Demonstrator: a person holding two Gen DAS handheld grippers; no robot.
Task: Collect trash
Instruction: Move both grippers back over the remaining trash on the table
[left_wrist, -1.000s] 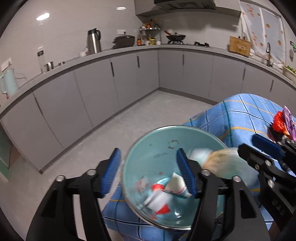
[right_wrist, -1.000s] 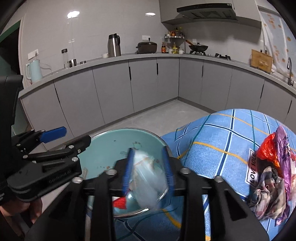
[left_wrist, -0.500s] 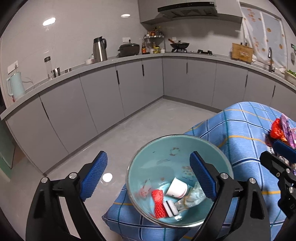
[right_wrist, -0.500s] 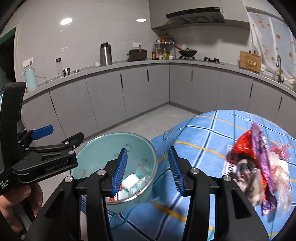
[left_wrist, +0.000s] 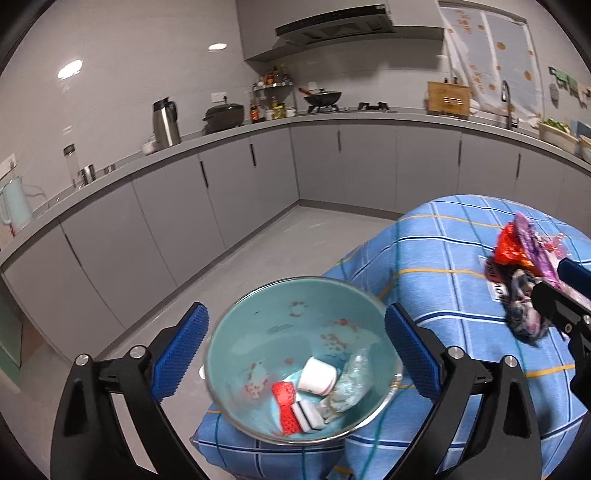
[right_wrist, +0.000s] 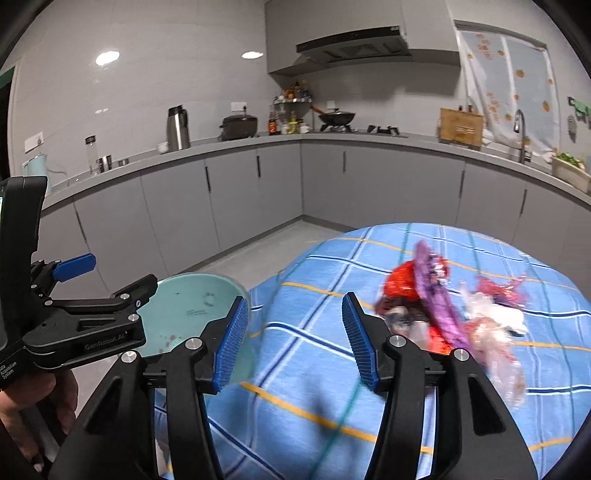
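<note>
A teal bowl (left_wrist: 258, 332) sits at the corner of the table's blue checked cloth (left_wrist: 443, 258). It holds a white cap (left_wrist: 317, 376), a red mesh scrap (left_wrist: 286, 402) and a crumpled clear wrapper (left_wrist: 351, 384). My left gripper (left_wrist: 295, 325) is opening wide, its pads clear of the rim on either side. My right gripper (right_wrist: 295, 332) is opening too, with nothing between its jaws, over the cloth (right_wrist: 332, 406) just left of a pile of red and purple wrappers (right_wrist: 436, 306). The bowl (right_wrist: 192, 306) and left gripper (right_wrist: 110, 277) show at the left of the right wrist view.
Grey cabinets (left_wrist: 166, 221) and a counter with a steel flask (left_wrist: 166, 122) and a wok (left_wrist: 321, 98) curve round the room. Grey floor (left_wrist: 277, 243) lies beyond the table corner. A hand (right_wrist: 62, 398) holds the left gripper's handle.
The right gripper let a crumpled wrapper fall into the bowl, then swung right toward the pile. The left gripper widened and drew back from the bowl.
</note>
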